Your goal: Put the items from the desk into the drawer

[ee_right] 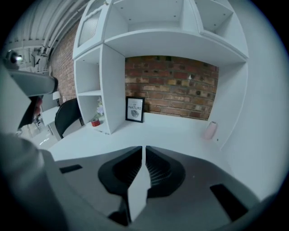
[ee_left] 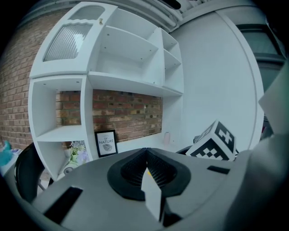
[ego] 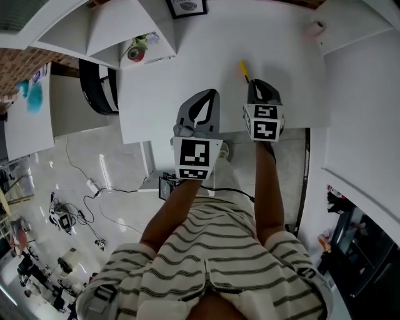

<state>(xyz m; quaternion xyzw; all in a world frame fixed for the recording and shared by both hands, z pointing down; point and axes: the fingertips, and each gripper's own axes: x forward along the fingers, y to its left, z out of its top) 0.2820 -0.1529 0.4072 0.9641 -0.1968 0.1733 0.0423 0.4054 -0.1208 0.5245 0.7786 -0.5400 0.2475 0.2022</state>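
Note:
A yellow pen (ego: 244, 69) lies on the white desk (ego: 187, 69), just beyond the tips of my right gripper (ego: 254, 83). My left gripper (ego: 214, 95) hovers over the desk's front part, a little left of the right one. The left gripper (ee_left: 145, 150) has its jaws pressed together with nothing between them. The right gripper (ee_right: 144, 148) shows only a thin slit between its jaws and holds nothing; the pen is hidden in that view. A small pink item (ego: 317, 27) (ee_right: 210, 130) stands at the far right corner. No drawer is in view.
A framed picture (ego: 187, 6) (ee_right: 134, 109) leans against the brick back wall. White shelving (ego: 106, 34) on the left holds a red tape roll (ego: 135, 54) and flowers. A black chair (ego: 98, 87) stands left of the desk. Cables lie on the floor (ego: 94, 187).

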